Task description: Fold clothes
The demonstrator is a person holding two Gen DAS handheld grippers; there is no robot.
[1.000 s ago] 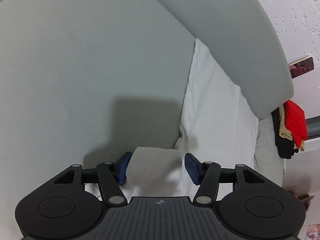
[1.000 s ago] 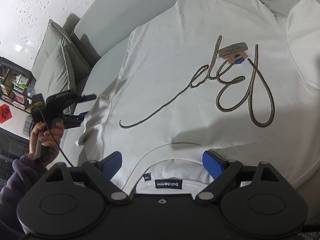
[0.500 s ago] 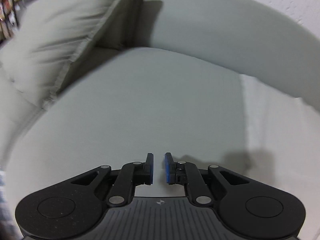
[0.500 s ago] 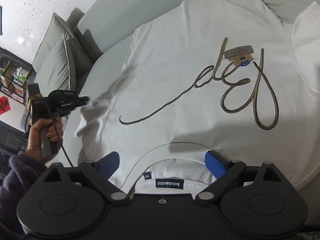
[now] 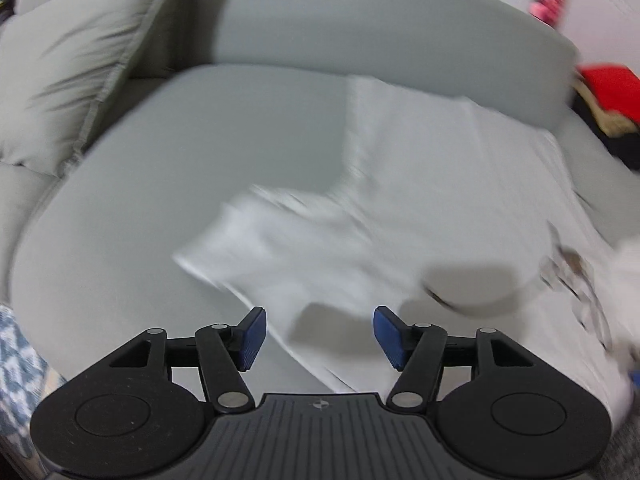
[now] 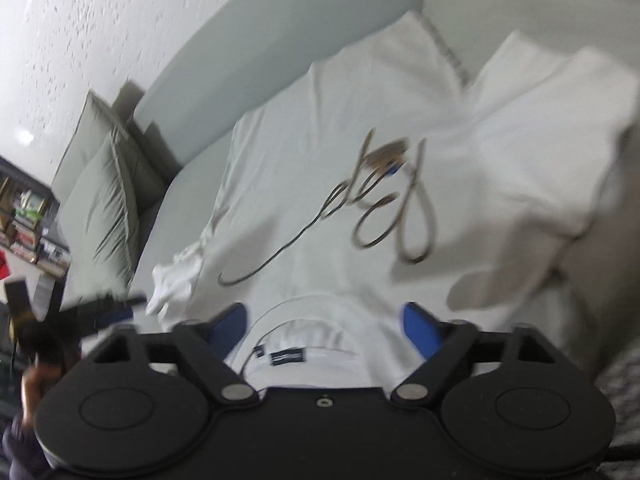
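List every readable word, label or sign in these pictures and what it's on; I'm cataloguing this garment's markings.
None can be read for certain.
Neck label inside the white shirt collar: pale print, too blurred.
Small side tab: too small.
Brown cursive script on the shirt front: a looping signature, letters unclear.
Hang tag on the script: blurred.

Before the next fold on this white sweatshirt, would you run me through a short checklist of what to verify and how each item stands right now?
1. Sweatshirt spread front-up on the sofa: ok.
2. Collar between the right gripper's pads: ok, though a firm pinch: cannot tell; its jaws have just been closing.
3. Left gripper holding nothing: ok; its jaws have just been opening over the cloth edge, pads clear.
4. Left sleeve flat: not ok, bunched.
5. Right sleeve flat: not ok, folded over the body.
6. Sharp enough views to aim: not ok, both blurred.
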